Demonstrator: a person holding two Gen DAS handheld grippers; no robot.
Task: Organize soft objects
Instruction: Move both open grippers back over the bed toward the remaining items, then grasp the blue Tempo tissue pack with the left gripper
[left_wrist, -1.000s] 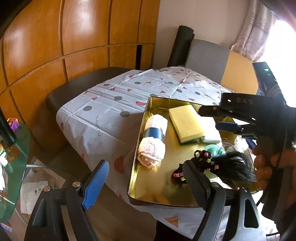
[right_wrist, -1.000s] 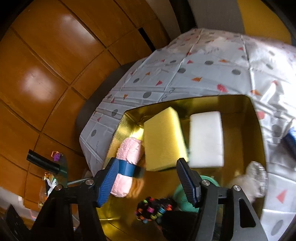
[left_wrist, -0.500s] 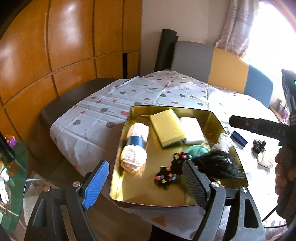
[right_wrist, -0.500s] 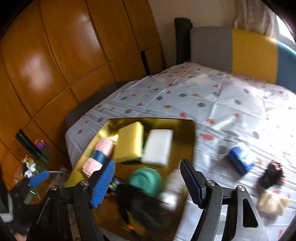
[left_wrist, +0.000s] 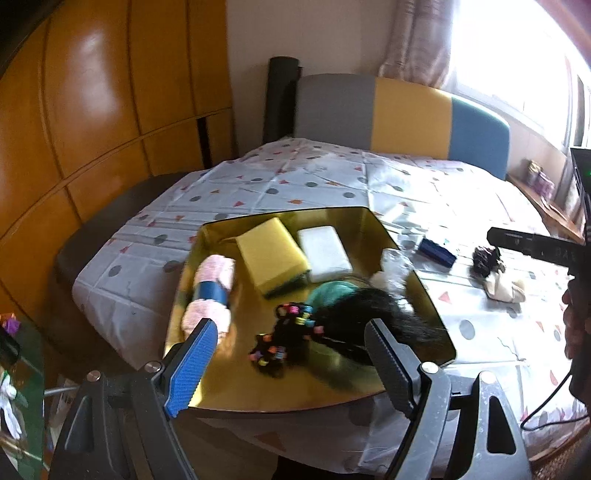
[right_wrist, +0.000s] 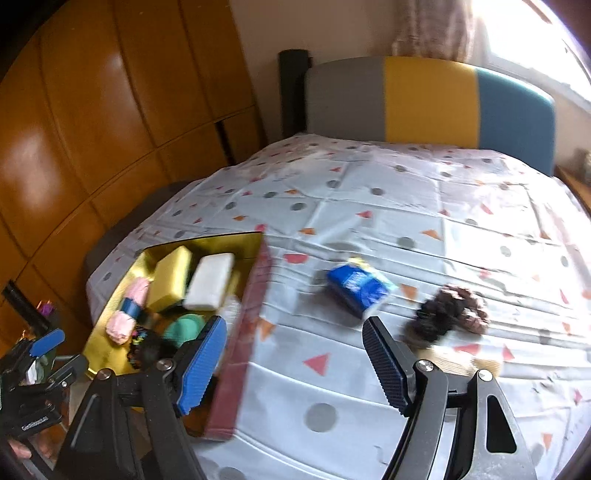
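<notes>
I had the gold tray (left_wrist: 417, 284) as my landmark, lying on the dotted tablecloth (right_wrist: 388, 206). Inside it lay the soft things: a pink towel roll (left_wrist: 212, 295) with a blue band along its left wall, a yellow sponge (left_wrist: 271, 254) and a white sponge (left_wrist: 324, 253) side by side at its far end, a green ball (left_wrist: 328, 291) near its right wall, and black hair with coloured beads (left_wrist: 295, 325) toward its near edge. Right of the tray, on the cloth, lay a blue packet (right_wrist: 356, 286), and further right a dark scrunchie (right_wrist: 454, 308) touching a beige piece (left_wrist: 502, 286). My left gripper (left_wrist: 286, 367) hung over the tray's near edge, fingers released, nothing between them. My right gripper (right_wrist: 293, 356) hung over the cloth just right of the tray, jaws opening, gripping nothing.
</notes>
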